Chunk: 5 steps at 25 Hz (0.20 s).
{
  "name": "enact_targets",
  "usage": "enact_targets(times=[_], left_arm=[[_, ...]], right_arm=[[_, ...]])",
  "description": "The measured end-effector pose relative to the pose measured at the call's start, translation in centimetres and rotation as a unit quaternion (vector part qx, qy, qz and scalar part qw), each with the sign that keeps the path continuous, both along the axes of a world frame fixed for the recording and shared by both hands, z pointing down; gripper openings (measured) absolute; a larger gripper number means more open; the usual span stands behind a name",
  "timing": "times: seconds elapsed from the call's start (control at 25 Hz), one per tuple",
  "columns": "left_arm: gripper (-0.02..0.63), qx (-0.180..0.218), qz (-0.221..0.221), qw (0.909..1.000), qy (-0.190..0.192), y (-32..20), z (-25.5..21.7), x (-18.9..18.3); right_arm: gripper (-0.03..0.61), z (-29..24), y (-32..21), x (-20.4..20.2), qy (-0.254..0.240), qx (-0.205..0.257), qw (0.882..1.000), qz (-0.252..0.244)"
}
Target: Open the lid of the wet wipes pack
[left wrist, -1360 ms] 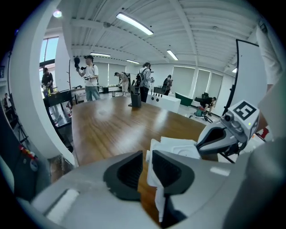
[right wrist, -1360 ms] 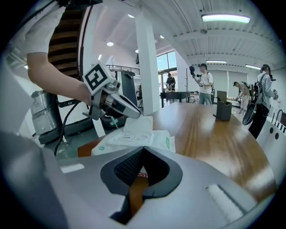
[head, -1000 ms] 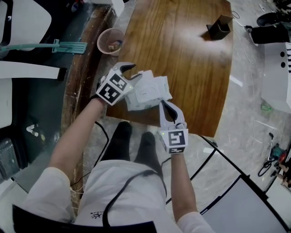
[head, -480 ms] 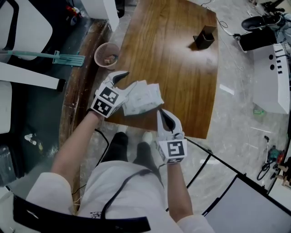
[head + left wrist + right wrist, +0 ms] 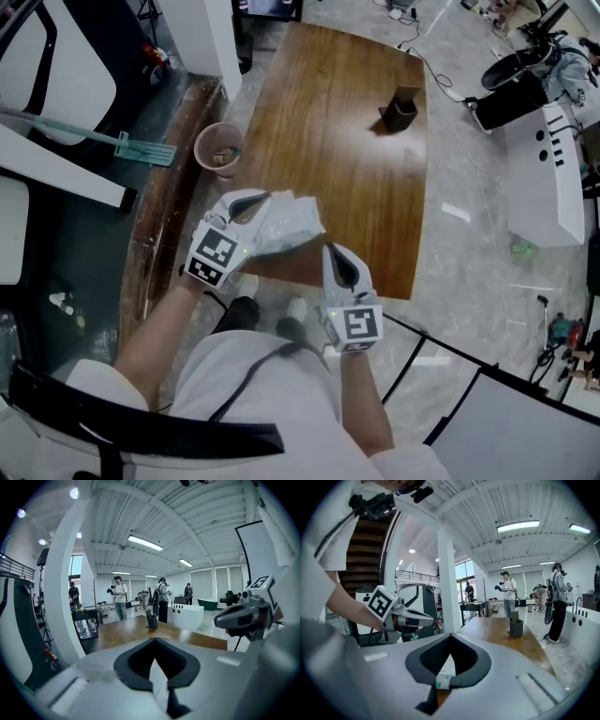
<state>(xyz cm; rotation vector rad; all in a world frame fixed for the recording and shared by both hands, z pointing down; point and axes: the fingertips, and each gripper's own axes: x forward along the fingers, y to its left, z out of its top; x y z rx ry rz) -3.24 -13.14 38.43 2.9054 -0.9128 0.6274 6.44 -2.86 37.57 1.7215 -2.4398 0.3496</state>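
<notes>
While both tools are up in front of the person, the wet wipes pack (image 5: 286, 225) hangs between them, off the counter (image 5: 328, 122) and over its near end. The left tool (image 5: 255, 208) has just been closing its jaws. They're pretty much together now, pinching a thin white sliver of the pack at its left end. The right tool (image 5: 330, 251) is clamped on the pack's near right edge, and in the right gripper view there's white wrapper with a bit of green print caught between the pads. The pack looks kinda crumpled, and honestly I can't tell if the lid is up or not. A black holder (image 5: 401, 108) stands at the far end of the counter, and a pink basket (image 5: 217, 148) sits on the floor just beside its left edge.
</notes>
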Motion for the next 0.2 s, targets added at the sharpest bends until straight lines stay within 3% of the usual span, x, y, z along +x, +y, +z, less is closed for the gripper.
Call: enact_targets(times=[0.2], left_arm=[[0.006,0.003,-0.001,0.9996,0.029,2.5,-1.8,0.3]], right_arm=[[0.008,-1.3,0.6,0.0,0.002,0.01,1.0,0.004]])
